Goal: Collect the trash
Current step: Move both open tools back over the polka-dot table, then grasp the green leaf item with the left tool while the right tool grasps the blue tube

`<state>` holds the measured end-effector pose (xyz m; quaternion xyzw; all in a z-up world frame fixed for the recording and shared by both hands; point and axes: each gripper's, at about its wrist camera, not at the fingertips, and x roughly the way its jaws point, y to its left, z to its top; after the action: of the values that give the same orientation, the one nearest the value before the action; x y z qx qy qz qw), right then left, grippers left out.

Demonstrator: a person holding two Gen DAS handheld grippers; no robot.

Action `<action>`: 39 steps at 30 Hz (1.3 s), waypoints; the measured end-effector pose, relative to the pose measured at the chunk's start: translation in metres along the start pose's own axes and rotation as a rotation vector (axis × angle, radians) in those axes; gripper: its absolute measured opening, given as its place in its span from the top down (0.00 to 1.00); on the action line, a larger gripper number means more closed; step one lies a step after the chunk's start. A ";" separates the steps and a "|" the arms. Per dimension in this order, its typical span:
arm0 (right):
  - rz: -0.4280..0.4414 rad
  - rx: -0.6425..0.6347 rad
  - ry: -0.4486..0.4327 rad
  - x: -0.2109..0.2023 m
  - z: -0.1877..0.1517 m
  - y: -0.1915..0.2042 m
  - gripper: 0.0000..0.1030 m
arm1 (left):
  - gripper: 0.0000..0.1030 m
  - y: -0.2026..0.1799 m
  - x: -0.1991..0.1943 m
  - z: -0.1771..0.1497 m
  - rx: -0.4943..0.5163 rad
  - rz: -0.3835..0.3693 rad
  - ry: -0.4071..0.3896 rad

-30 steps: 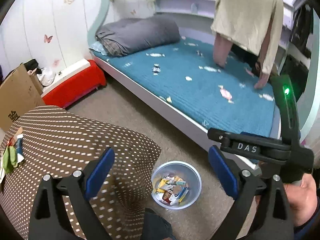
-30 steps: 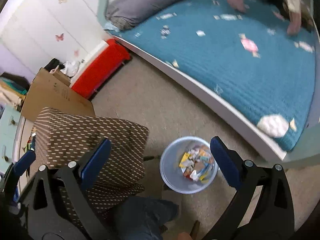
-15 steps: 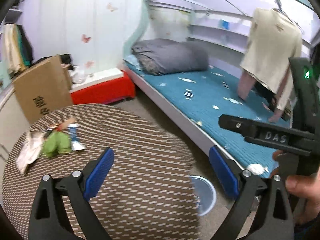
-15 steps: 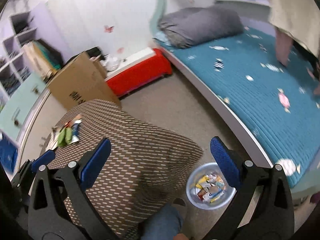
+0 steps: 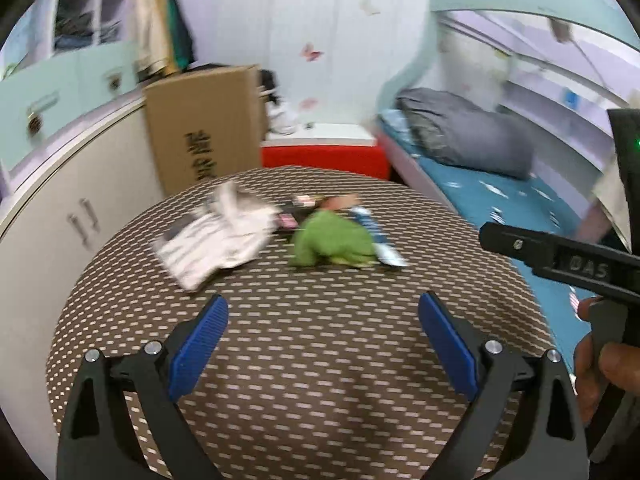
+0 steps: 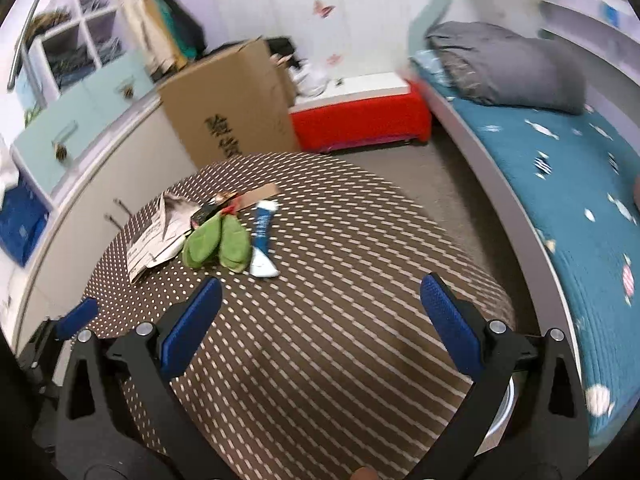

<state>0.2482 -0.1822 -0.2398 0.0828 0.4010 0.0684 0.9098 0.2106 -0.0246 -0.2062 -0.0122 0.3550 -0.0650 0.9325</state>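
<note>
Now both grippers are hanging over the round brown table with the pale dash-patterned cloth [image 6: 340, 320], and the trash is sitting in a cluster on its far left part, well apart from the fingers. Left gripper [image 5: 320, 336] is showing jaws spread wide, nothing between them; right gripper [image 6: 320, 320] is likewise gaping and empty. Largest piece is the crumpled white printed paper sheet [image 6: 156, 240], lying flat at the cluster's left edge; just right of it the green crinkled wrapper [image 6: 218, 246] is lying, looking like two lobes side by side, long axis running away from the camera. Touching its right side, the slim blue-and-white sachet [image 6: 262, 240] is pointing roughly away too, white torn end nearest. Behind these a thin tan cardboard strip [image 6: 256, 196] is running diagonally, up to the right. Judgement: reaching forward and left, approaching low, and closing across a piece's short width is looking best; blue sachet is probably the easiest first pick.
</note>
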 end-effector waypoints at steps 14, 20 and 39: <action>-0.007 -0.151 0.122 0.106 0.028 0.043 0.58 | 0.09 0.036 0.056 0.029 -0.005 0.032 0.034; -0.028 -0.180 0.115 0.104 0.015 0.032 0.85 | 0.09 0.017 0.084 0.045 0.018 0.036 0.045; 0.082 -0.048 0.016 -0.001 -0.018 -0.052 0.87 | 0.80 -0.024 0.124 0.032 -0.094 -0.080 0.135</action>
<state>0.2368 -0.2313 -0.2619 0.0767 0.4028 0.1158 0.9047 0.3204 -0.0653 -0.2627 -0.0656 0.4190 -0.0860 0.9015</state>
